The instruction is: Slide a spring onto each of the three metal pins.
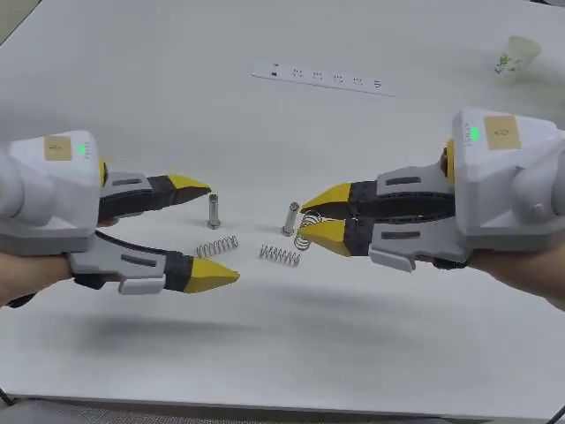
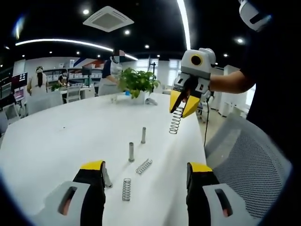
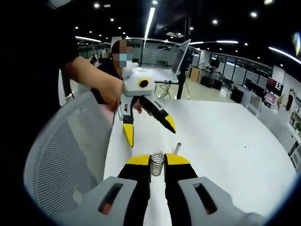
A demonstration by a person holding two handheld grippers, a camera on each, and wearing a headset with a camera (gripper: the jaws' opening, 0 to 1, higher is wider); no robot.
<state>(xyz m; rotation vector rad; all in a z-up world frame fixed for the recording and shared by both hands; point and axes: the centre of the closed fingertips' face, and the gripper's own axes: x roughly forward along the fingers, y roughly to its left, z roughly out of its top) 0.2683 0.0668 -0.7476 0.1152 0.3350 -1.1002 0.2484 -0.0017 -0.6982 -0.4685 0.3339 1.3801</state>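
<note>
While right hand-held gripper point(image 1: 305, 223) pinches a coiled wire spring point(image 3: 157, 164), left hand-held gripper point(image 1: 224, 231) gapes wide

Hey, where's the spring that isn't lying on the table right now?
The spring is pinched between the right gripper's yellow tips, hanging beside an upright pin, right of the two loose springs in the head view.

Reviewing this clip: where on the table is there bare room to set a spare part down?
Free: the wide strip between the power strip and the pins; also the near edge of the table, below both tongs. Crowded: the middle, where the left tongs, the right tongs shut on a spring, and two loose springs sit close together.
</note>
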